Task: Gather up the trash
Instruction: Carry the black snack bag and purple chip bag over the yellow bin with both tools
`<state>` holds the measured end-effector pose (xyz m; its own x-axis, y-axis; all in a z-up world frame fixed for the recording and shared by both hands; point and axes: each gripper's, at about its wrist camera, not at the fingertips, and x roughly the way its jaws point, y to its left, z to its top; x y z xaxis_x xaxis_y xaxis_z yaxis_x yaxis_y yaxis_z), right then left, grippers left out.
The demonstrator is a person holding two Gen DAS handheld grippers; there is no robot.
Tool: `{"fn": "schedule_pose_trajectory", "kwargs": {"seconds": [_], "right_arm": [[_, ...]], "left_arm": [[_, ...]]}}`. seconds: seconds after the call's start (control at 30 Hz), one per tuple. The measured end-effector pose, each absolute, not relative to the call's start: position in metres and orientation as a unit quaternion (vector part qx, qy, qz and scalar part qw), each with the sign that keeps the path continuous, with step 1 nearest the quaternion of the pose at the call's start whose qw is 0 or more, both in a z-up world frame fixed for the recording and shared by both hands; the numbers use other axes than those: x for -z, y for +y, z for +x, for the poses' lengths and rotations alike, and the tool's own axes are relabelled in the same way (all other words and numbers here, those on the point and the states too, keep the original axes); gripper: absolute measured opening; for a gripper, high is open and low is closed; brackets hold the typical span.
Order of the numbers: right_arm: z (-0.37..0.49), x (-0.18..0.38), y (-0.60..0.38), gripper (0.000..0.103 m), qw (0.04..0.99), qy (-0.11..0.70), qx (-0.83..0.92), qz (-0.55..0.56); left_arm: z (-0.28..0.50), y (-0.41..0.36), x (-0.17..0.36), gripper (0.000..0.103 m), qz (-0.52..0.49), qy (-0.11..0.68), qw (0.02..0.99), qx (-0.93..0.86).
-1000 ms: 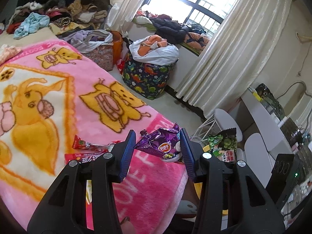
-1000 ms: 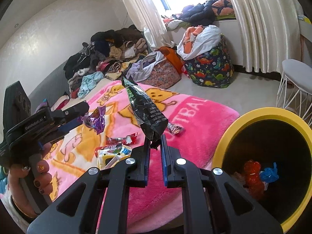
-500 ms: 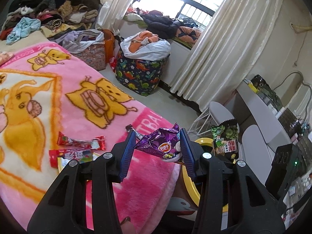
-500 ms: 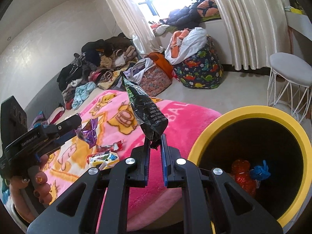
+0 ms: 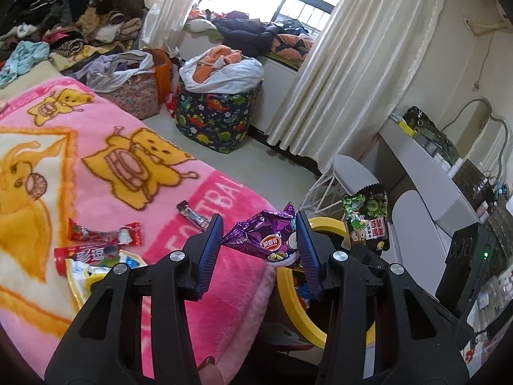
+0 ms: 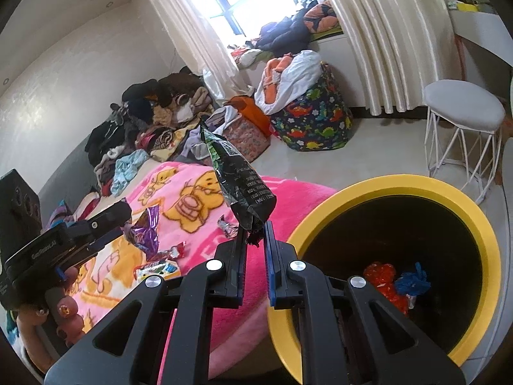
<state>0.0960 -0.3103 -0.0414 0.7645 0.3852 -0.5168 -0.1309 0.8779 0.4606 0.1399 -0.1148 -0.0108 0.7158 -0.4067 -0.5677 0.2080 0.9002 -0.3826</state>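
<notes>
My left gripper is shut on a purple snack bag, held over the bed's corner beside the yellow-rimmed bin. It also shows in the right wrist view. My right gripper is shut on a black and green snack bag that stands upright just left of the bin's rim. The same bag shows in the left wrist view. Red and blue trash lies in the bin. Several wrappers lie on the pink blanket.
A dinosaur-print hamper and a patterned basket full of clothes stand on the floor by the window. Clothes are piled at the bed's far end. A white stool stands behind the bin. A desk runs along the right.
Both grippers have moved toward the bin with their bags held. The bin has grown larger in the right wrist view and has come into the left wrist view.
</notes>
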Motion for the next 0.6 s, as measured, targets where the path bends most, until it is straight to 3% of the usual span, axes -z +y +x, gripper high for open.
{"fn": "schedule_pose_trajectory", "kwargs": {"seconds": [0.6], "right_arm": [[0.09,0.065,-0.368,0.01,0.917,0.321,-0.062,0.23]], "left_arm": [[0.138,-0.175,0.025,0.038,-0.102,0.35,0.908,0.209]]}}
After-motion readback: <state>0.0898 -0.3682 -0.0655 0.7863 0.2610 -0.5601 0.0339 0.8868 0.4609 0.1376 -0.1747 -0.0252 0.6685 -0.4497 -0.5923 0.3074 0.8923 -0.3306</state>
